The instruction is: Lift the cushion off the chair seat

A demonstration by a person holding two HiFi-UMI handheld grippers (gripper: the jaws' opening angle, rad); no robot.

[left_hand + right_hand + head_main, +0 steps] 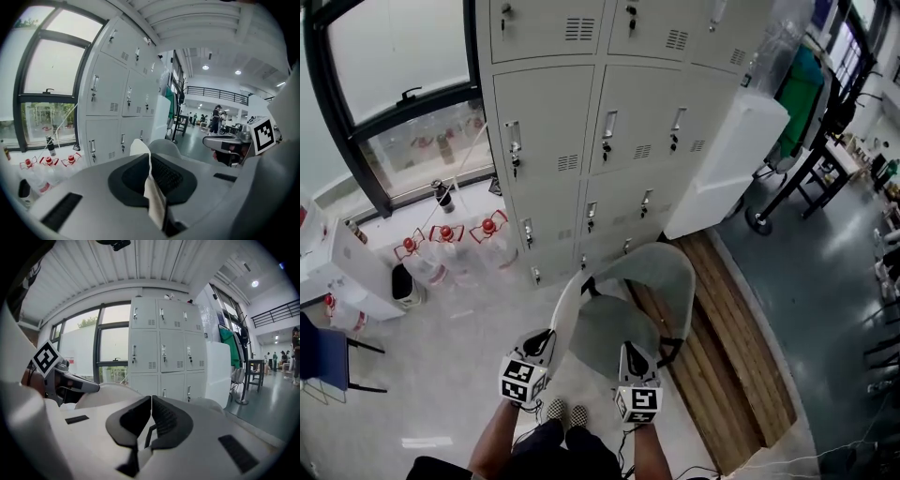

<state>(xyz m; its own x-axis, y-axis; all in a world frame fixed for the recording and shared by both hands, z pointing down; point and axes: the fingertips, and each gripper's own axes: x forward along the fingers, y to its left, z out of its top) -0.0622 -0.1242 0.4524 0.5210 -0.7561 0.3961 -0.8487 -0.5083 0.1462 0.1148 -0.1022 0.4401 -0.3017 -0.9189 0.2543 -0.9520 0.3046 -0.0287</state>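
Observation:
In the head view a white shell chair (673, 277) stands in front of the lockers. A round grey cushion (605, 330) hangs over its seat, raised at its near edge by both grippers. My left gripper (547, 340) grips the cushion's left near edge; in the left gripper view (152, 180) its jaws are shut on a thin pale fold of the cushion (153, 194). My right gripper (633, 355) holds the right near edge; in the right gripper view (151, 420) its jaws are shut, with pale cushion fabric (110, 393) bulging to the left.
Grey metal lockers (600, 141) rise behind the chair, with a white panel (727, 159) leaning on them. Water bottles with red caps (445, 246) stand at the left by the window. Wooden planks (736, 361) lie to the chair's right. A blue chair (321, 361) is far left.

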